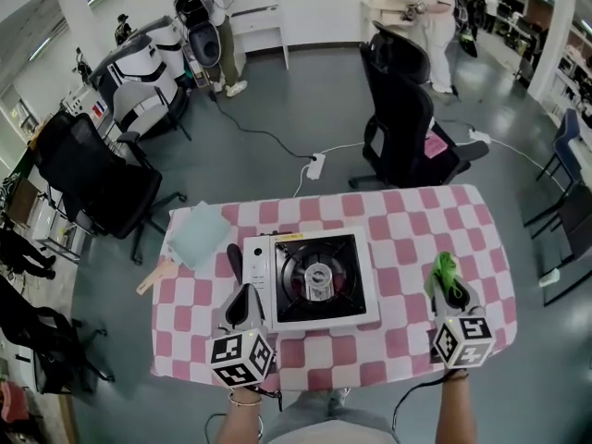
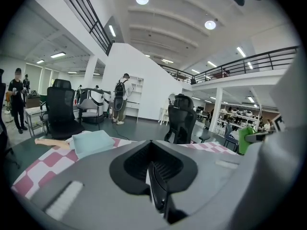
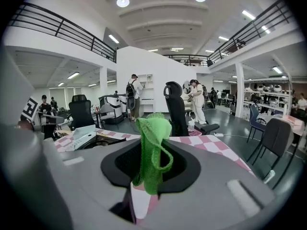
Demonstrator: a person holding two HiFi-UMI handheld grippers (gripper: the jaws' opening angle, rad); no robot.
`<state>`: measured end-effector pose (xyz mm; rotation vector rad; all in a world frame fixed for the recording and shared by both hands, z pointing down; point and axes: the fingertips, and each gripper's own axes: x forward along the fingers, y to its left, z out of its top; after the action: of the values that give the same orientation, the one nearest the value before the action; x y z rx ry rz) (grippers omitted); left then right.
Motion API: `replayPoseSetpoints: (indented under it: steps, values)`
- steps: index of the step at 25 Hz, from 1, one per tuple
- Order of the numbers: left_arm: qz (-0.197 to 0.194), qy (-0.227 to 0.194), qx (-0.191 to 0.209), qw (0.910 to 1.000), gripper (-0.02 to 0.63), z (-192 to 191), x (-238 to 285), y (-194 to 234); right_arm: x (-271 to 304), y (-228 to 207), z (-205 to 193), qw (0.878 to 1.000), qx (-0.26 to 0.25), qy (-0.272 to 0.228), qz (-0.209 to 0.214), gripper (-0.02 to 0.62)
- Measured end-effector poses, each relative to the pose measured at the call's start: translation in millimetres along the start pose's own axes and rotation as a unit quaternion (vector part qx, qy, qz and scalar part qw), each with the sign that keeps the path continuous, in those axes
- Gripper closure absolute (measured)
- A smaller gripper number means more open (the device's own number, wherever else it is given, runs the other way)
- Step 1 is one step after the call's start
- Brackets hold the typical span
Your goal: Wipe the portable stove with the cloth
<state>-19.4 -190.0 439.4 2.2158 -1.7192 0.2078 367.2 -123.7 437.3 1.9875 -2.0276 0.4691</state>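
Observation:
The portable stove [image 1: 314, 280], white with a black burner top, sits mid-table on the pink checked tablecloth [image 1: 407, 220]. My right gripper [image 1: 450, 287] is right of the stove, shut on a green mesh cloth [image 1: 444, 268]. In the right gripper view the cloth [image 3: 152, 147] stands up bunched between the jaws of the gripper [image 3: 149, 176], and the stove [image 3: 98, 140] shows to the left. My left gripper [image 1: 246, 291] is at the stove's front-left corner. It [image 2: 154, 176] is shut with nothing in it.
A pale blue folded cloth [image 1: 199, 234] and a wooden handle [image 1: 157, 276] lie at the table's left, and a black handle [image 1: 234, 260] lies beside the stove. Black office chairs [image 1: 407, 109] [image 1: 97, 178] stand behind the table. A power strip [image 1: 315, 166] lies on the floor.

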Motion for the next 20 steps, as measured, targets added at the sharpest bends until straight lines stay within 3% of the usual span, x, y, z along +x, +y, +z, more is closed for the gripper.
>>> replayPoseSetpoints:
  steps: [6,10,14,17,20]
  values:
    - [0.017,0.002,-0.011,0.9998,0.606,-14,7,14,26,19,-1,0.995,-0.077,0.033,0.045,0.505]
    - [0.023,0.006,-0.021,0.9995,0.606,-21,13,20,44,36,5,0.983,-0.159,0.053,0.077,0.505]
    - [0.030,0.010,-0.025,0.9992,0.606,-27,15,30,60,49,9,0.972,-0.201,0.069,0.101,0.505]
    - [0.040,0.009,-0.032,0.9987,0.606,-29,17,41,73,60,10,0.958,-0.248,0.082,0.121,0.505]
    - [0.052,0.007,-0.044,0.9977,0.606,-31,15,51,86,69,5,0.932,-0.316,0.105,0.140,0.506]
